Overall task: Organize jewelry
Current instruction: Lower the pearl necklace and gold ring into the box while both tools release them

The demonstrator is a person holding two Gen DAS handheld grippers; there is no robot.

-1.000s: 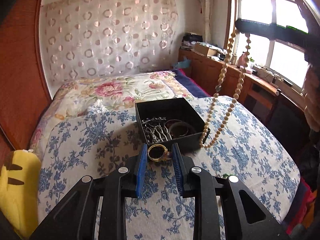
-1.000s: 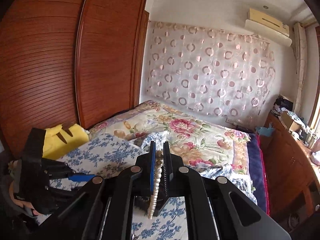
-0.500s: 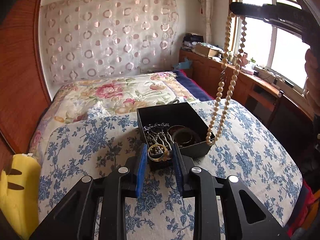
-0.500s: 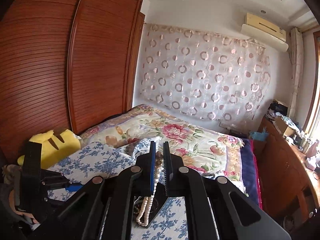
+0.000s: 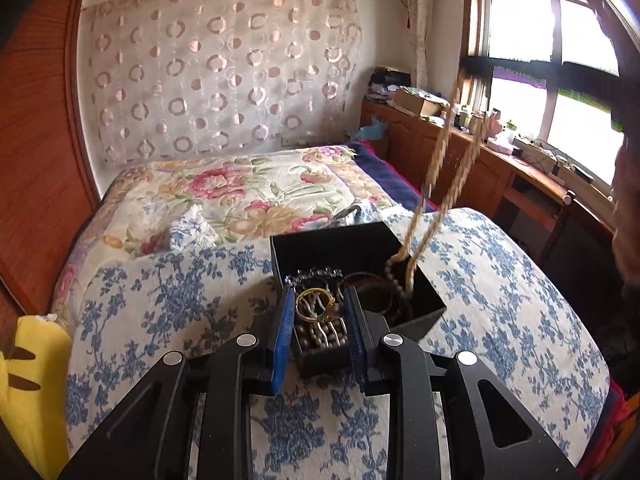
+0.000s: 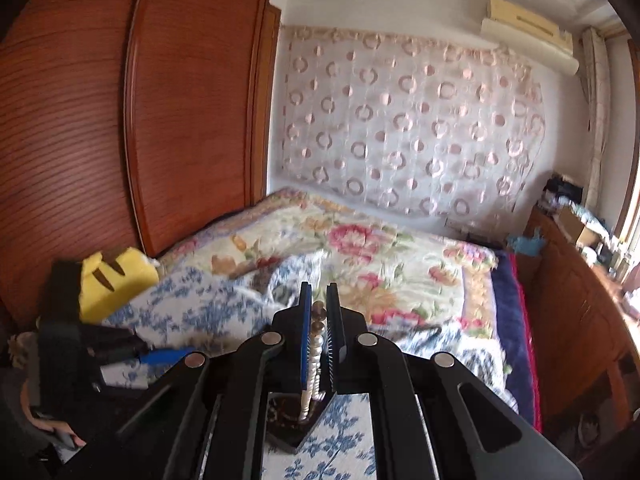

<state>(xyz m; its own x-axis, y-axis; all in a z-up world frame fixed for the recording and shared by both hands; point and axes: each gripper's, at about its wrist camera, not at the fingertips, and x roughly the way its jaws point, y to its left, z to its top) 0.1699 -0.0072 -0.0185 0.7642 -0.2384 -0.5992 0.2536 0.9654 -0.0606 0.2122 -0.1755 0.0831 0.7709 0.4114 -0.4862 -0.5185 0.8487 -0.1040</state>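
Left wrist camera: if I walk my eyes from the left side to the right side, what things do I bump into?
Yellow plush toy → gold ring in the left tool → pearl necklace → window.

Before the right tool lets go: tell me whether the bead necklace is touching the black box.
Touching. In the left wrist view the bead necklace hangs from the right tool and its lower end lies inside the black box.

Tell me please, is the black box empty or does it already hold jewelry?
Not empty: the black box holds a metal hair clip, dark bangles and the bead necklace's lower end.
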